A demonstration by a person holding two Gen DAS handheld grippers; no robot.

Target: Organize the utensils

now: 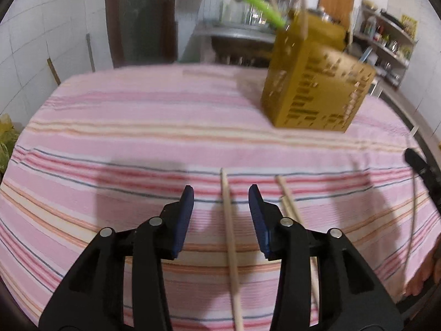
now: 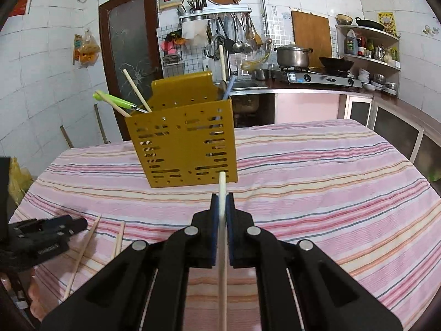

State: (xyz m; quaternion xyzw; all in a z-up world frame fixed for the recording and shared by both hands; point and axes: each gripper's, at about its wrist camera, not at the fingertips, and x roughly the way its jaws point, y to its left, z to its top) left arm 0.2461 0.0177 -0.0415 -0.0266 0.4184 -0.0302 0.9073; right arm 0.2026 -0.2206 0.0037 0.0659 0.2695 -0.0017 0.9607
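Observation:
A yellow perforated utensil holder [image 1: 317,88] [image 2: 184,143] stands on the pink striped tablecloth [image 1: 137,127] [image 2: 317,171], with chopsticks and a green-handled utensil [image 2: 115,100] in it. My left gripper [image 1: 221,193] [image 2: 46,231] is open, low over the cloth. One wooden chopstick [image 1: 229,237] [image 2: 82,251] lies between its jaws without touching the pads. A second chopstick [image 1: 288,201] [image 2: 118,240] lies just right of them. My right gripper [image 2: 222,197] [image 1: 421,171] is shut on a third chopstick [image 2: 222,220], whose tip points at the holder's lower front.
Behind the table run a sink counter [image 2: 248,88], a gas stove [image 2: 319,78] with a steel pot [image 2: 292,55] and a wok, and corner shelves [image 2: 369,55]. A dark door [image 2: 129,55] stands at back left. A hand [image 1: 424,270] shows at the lower right.

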